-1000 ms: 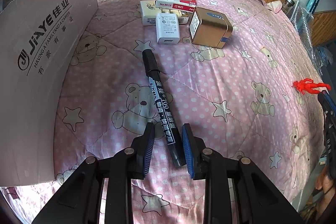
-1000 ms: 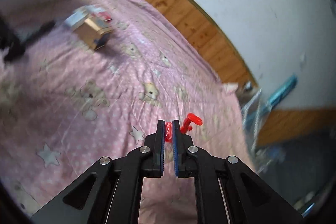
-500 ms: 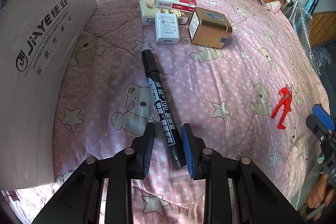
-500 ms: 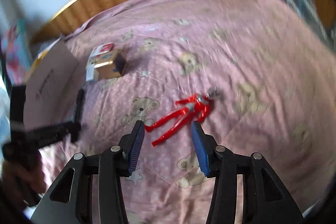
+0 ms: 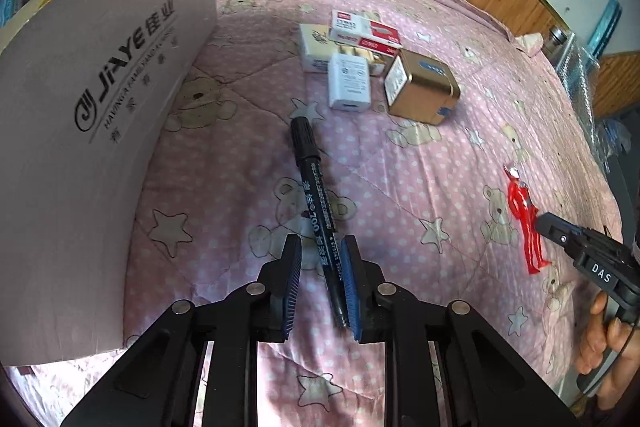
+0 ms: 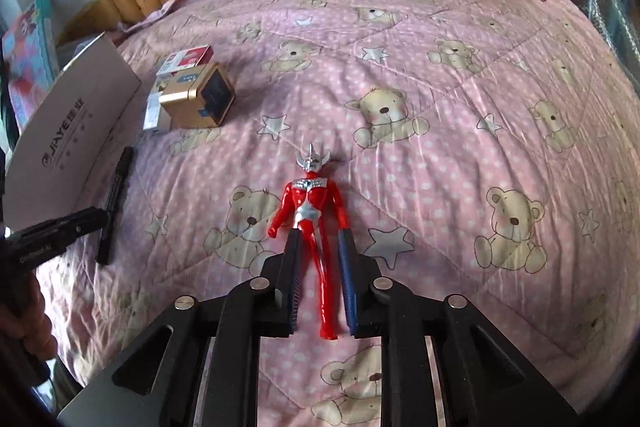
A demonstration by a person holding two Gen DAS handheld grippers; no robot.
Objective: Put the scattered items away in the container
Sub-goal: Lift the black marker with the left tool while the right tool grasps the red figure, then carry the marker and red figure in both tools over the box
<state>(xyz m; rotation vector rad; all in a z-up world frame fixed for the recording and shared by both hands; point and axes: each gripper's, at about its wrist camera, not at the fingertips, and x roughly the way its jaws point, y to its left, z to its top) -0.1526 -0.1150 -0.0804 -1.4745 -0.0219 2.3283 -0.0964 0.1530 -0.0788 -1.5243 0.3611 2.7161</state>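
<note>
The cardboard box (image 5: 100, 131) stood at the left edge of the bed (image 6: 440, 75), and I could not see inside it. The glossy red-and-silver hero figure (image 6: 310, 211) lay face-up on the pink bear quilt, legs between the open right tongs (image 6: 320, 287). The left tongs (image 5: 320, 283), also open, straddled a black marker (image 5: 316, 203) lying on the quilt.

Bright soft daylight, sharp centre, fisheye-warped vignetted edges
</note>
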